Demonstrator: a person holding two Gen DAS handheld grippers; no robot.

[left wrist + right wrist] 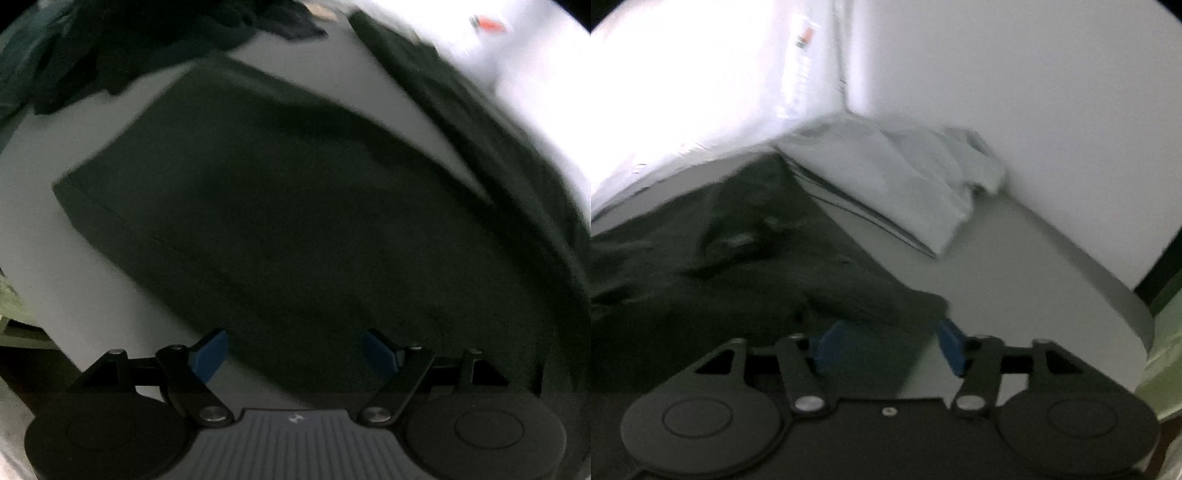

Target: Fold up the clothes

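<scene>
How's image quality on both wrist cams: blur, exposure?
Left wrist: motion-smeared, dark garment underexposed, folds barely readable, white table fine. Right wrist: also blurred, upper-left wall blown out, white folded clothes soft.

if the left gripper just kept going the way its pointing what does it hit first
Most likely the dark green garment spread flat on the table; the left gripper stands open right over it, though depth is unclear.

The dark garment (280,206) covers the middle of the grey table (74,266). Bare table stays free along its left side and, in the right view, between it and the folded white cloth (905,192). A pile of dark clothes (147,40) blocks the far end.
</scene>
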